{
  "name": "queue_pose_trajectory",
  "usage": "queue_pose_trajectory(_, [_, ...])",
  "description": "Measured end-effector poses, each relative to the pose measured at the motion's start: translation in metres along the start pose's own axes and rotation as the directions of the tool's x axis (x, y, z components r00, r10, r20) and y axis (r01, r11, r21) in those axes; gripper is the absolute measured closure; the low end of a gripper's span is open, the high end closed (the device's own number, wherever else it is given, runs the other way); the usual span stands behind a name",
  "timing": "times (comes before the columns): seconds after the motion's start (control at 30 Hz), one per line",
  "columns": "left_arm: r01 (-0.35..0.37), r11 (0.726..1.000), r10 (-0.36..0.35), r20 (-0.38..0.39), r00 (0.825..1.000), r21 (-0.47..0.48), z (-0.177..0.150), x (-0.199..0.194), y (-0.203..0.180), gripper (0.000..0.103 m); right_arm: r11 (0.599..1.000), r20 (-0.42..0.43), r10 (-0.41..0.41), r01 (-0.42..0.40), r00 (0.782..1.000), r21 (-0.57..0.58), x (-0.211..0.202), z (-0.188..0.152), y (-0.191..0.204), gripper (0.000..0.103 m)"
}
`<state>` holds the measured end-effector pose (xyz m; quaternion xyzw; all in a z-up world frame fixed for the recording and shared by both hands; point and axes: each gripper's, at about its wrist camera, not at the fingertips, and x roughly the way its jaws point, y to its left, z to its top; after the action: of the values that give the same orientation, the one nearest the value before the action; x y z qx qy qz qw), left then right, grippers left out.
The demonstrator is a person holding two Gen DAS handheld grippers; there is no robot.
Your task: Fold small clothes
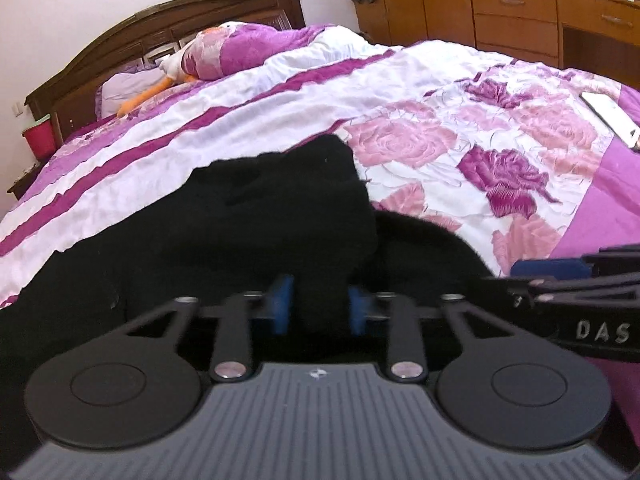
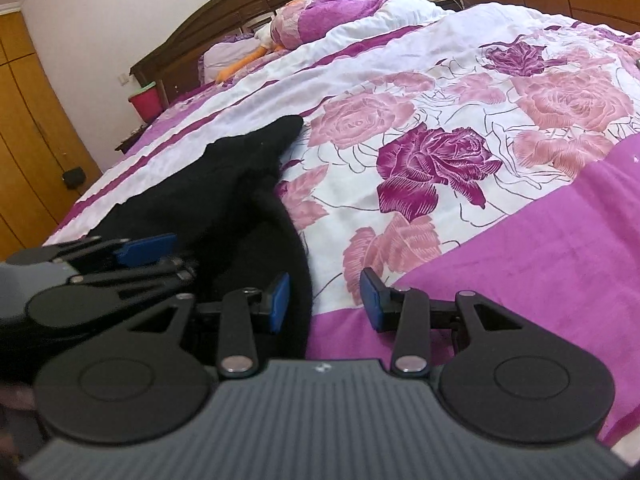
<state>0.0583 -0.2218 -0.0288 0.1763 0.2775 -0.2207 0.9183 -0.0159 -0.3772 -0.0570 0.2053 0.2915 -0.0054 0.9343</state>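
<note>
Bed (image 1: 592, 216): it is carrying everything here, under a quilt with magenta and white stripes and pink and purple roses; a dark wooden headboard (image 1: 132, 36) is standing at its far end.
Black garment (image 1: 224, 232): it is lying rumpled directly on the quilt at the near side, one narrow end reaching out toward the roses.
Pillow (image 1: 248, 50): purple and pink, it is resting near the headboard.
Stuffed toy (image 1: 172, 66): white with orange parts, it is lying just beside the pillow.
White flat object (image 1: 610, 114): it is sitting on the quilt near the far right edge, well apart from the garment; what it is cannot be told.
</note>
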Motion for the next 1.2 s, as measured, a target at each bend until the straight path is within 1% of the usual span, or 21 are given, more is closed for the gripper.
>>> queue_pose_trajectory(0.03, [0.012,1.000,-0.011,0.012,1.000,-0.027,0.001,-0.003,0.004,0.088,1.000,0.003,0.000,0.000,1.000,-0.001,0.000,-0.001,0.000,0.062])
queue_pose_trajectory(0.1, [0.013,0.998,-0.010,0.034,0.999,-0.069,0.003,-0.012,0.014,0.090,1.000,0.008,0.002,-0.002,1.000,0.001,0.000,-0.001,-0.001,0.062])
queue_pose_trajectory(0.17, [-0.005,0.993,0.014,0.068,0.998,-0.120,0.007,-0.025,0.030,0.091,1.000,0.010,0.005,-0.005,1.000,0.004,-0.001,-0.002,-0.001,0.062])
queue_pose_trajectory(0.23, [-0.036,0.984,0.053,0.096,0.994,-0.173,0.009,-0.038,0.048,0.091,1.000,0.010,0.004,-0.004,1.000,0.003,-0.001,-0.002,-0.001,0.062])
queue_pose_trajectory(0.3, [-0.078,0.968,0.110,0.123,0.986,-0.239,0.011,-0.053,0.073,0.091,1.000,0.010,0.001,-0.001,1.000,-0.001,-0.001,-0.002,-0.001,0.062])
queue_pose_trajectory(0.43, [-0.170,0.927,0.225,0.133,0.965,-0.335,0.004,-0.077,0.122,0.091,1.000,0.009,-0.010,0.010,1.000,-0.009,-0.001,-0.002,0.001,0.062])
queue_pose_trajectory(0.5, [-0.209,0.900,0.268,0.107,0.957,-0.383,-0.004,-0.083,0.149,0.091,1.000,0.009,-0.015,0.015,1.000,-0.011,-0.001,-0.002,0.002,0.062])
queue_pose_trajectory(0.6, [-0.246,0.851,0.288,0.019,0.958,-0.463,-0.027,-0.079,0.187,0.090,0.999,0.007,-0.029,0.029,1.000,-0.017,-0.001,-0.001,0.005,0.062])
queue_pose_trajectory(0.63, [-0.252,0.843,0.285,-0.002,0.959,-0.476,-0.033,-0.077,0.196,0.090,0.999,0.006,-0.035,0.035,0.999,-0.024,0.000,-0.001,0.007,0.062])
queue_pose_trajectory(0.67, [-0.273,0.832,0.295,-0.031,0.955,-0.483,-0.041,-0.073,0.204,0.090,0.999,0.006,-0.040,0.040,0.999,-0.031,0.000,-0.001,0.009,0.062])
queue_pose_trajectory(0.7, [-0.304,0.822,0.314,-0.062,0.947,-0.481,-0.050,-0.070,0.210,0.090,0.998,0.004,-0.048,0.048,0.999,-0.040,0.000,-0.001,0.010,0.062])
queue_pose_trajectory(0.73, [-0.324,0.818,0.324,-0.085,0.942,-0.475,-0.057,-0.067,0.215,0.090,0.998,0.003,-0.053,0.053,0.999,-0.046,0.000,-0.001,0.012,0.062])
queue_pose_trajectory(0.83, [-0.356,0.808,0.335,-0.131,0.933,-0.469,-0.077,-0.064,0.230,0.090,0.996,-0.003,-0.069,0.069,0.998,-0.064,0.000,-0.001,0.015,0.062])
queue_pose_trajectory(0.9, [-0.346,0.804,0.323,-0.133,0.937,-0.483,-0.086,-0.066,0.238,0.090,0.994,-0.010,-0.078,0.077,0.997,-0.073,0.001,0.001,0.017,0.062])
queue_pose_trajectory(1.0, [-0.307,0.810,0.299,-0.098,0.949,-0.500,-0.090,-0.072,0.241,0.090,0.995,-0.029,-0.084,0.083,0.996,-0.059,-0.001,0.007,0.018,0.062])
queue_pose_trajectory(1.1, [-0.273,0.818,0.265,-0.089,0.960,-0.507,-0.083,-0.068,0.249,0.089,0.997,-0.034,-0.071,0.070,0.997,-0.039,-0.005,0.016,0.020,0.059])
queue_pose_trajectory(1.2, [-0.244,0.815,0.230,-0.094,0.969,-0.526,-0.080,-0.057,0.257,0.089,0.997,-0.025,-0.064,0.063,0.998,-0.053,-0.005,0.028,0.025,0.059])
